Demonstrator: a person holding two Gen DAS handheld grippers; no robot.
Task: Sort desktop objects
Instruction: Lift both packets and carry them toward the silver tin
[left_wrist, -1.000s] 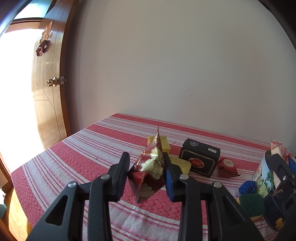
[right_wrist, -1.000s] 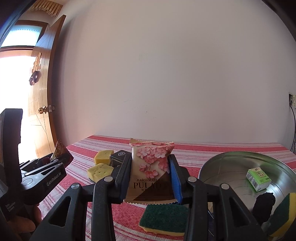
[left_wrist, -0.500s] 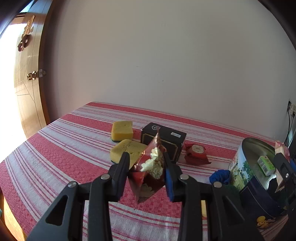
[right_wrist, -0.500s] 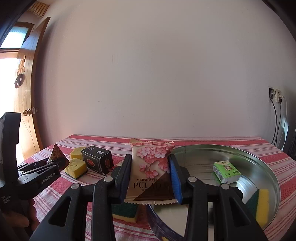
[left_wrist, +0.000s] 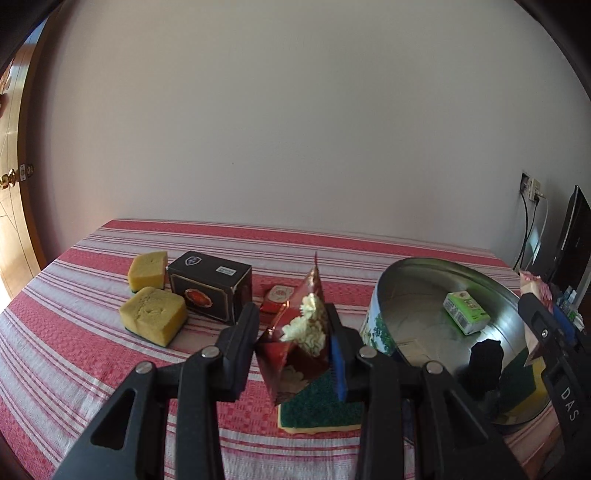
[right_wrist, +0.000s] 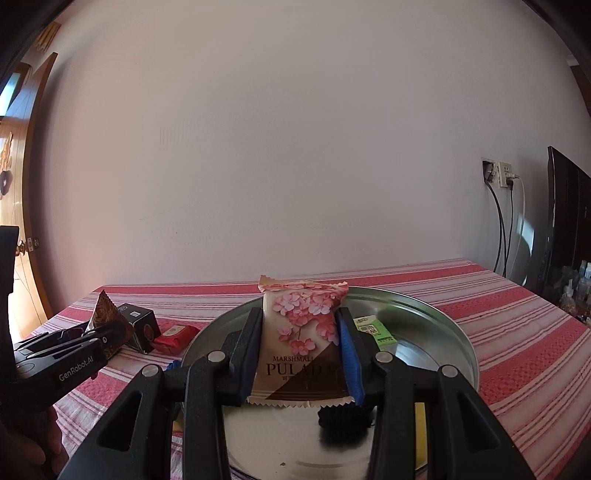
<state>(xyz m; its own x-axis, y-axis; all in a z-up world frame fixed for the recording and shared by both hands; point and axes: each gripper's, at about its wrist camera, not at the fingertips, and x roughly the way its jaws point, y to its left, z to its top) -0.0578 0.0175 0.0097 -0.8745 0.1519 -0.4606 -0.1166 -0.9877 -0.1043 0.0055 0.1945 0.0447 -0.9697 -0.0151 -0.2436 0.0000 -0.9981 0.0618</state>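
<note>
My left gripper (left_wrist: 293, 332) is shut on a red foil snack packet (left_wrist: 297, 339), held above the striped cloth just left of the round metal tin (left_wrist: 373, 321). In the right wrist view, my right gripper (right_wrist: 300, 332) is shut on a pink flowered marshmallow packet (right_wrist: 301, 332), held upright over the open tin (right_wrist: 458, 343). Inside the tin lie a small green box (left_wrist: 466, 312), a black object (left_wrist: 485, 363) and a green-and-yellow sponge (left_wrist: 517, 373). The left gripper (right_wrist: 110, 334) with its red packet shows at the left edge of the right wrist view.
On the red-and-white striped cloth (left_wrist: 74, 332) sit two yellow sponges (left_wrist: 153, 321), a black box (left_wrist: 210, 291), a small red packet (left_wrist: 277, 297) and a green-topped sponge (left_wrist: 317, 406) beside the tin. Wall sockets with cables (right_wrist: 502, 177) and a dark screen (right_wrist: 569, 221) stand at the right.
Both grippers have swung to the right, each keeping its packet. The tin has come from the right edge towards the middle, and the right gripper's packet now hangs over it.
</note>
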